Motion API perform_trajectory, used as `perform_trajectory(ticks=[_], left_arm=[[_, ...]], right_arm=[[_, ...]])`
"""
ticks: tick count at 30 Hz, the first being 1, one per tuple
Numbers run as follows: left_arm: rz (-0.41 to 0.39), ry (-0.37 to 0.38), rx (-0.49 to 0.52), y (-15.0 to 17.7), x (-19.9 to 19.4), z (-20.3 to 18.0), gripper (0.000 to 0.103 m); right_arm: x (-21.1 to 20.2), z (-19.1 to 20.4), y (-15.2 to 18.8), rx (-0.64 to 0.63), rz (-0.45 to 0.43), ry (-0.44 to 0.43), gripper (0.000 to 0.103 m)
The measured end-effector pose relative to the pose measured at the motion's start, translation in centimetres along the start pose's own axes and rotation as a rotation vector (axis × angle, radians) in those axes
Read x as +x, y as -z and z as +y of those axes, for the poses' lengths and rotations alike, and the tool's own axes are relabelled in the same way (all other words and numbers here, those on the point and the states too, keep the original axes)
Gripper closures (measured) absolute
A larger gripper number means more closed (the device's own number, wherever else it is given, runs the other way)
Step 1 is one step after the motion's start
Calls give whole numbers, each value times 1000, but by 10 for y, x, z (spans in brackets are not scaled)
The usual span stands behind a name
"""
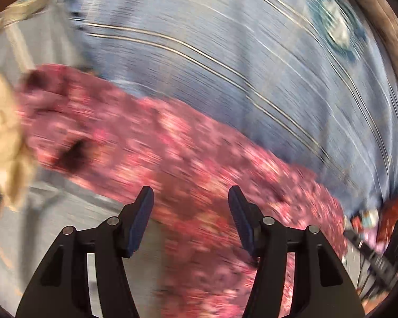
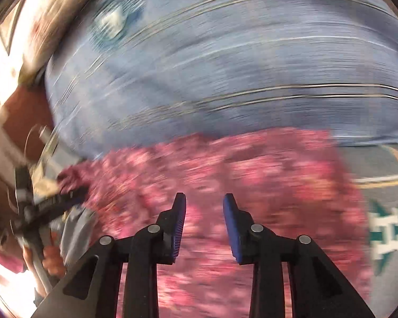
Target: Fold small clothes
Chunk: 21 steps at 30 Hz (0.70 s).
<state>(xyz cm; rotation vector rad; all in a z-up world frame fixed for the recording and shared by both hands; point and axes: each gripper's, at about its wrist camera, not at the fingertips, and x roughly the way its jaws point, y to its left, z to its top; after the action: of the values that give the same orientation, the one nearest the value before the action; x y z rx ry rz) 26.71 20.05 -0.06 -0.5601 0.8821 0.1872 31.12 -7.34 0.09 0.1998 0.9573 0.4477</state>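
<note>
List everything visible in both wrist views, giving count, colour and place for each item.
Pink floral-patterned garment: one, pink and red, spread under both grippers.
Blue striped cloth with a round teal emblem: one, light blue, lying beyond the pink garment.
Beige crumpled fabric: one, tan, left edge of the left view.
Grey surface with a green and white letter mark: one, right of the pink garment.
Left gripper: black with blue pads, open, empty.
Right gripper: same, open, empty.

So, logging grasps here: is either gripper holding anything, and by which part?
Nothing is held: the left gripper and right gripper are both open over the pink floral garment.
</note>
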Motion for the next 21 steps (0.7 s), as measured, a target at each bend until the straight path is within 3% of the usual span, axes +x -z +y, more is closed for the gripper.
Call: perform_trajectory(ticks=[3, 7, 12, 21], left_arm=[[-51, -48, -55, -14, -20, 36, 46], [-91, -123, -114, -25, -39, 78, 32], [-50, -78, -232, -29, -37, 113, 32], [-25, -47, -300, -30, -37, 136, 32]], right_arm=[[32, 40, 3, -42, 50, -54, 72], [66, 98, 13, -152, 115, -98, 72], [91, 133, 35, -167, 179, -152, 72], [105, 173, 47, -251, 204, -203, 66]])
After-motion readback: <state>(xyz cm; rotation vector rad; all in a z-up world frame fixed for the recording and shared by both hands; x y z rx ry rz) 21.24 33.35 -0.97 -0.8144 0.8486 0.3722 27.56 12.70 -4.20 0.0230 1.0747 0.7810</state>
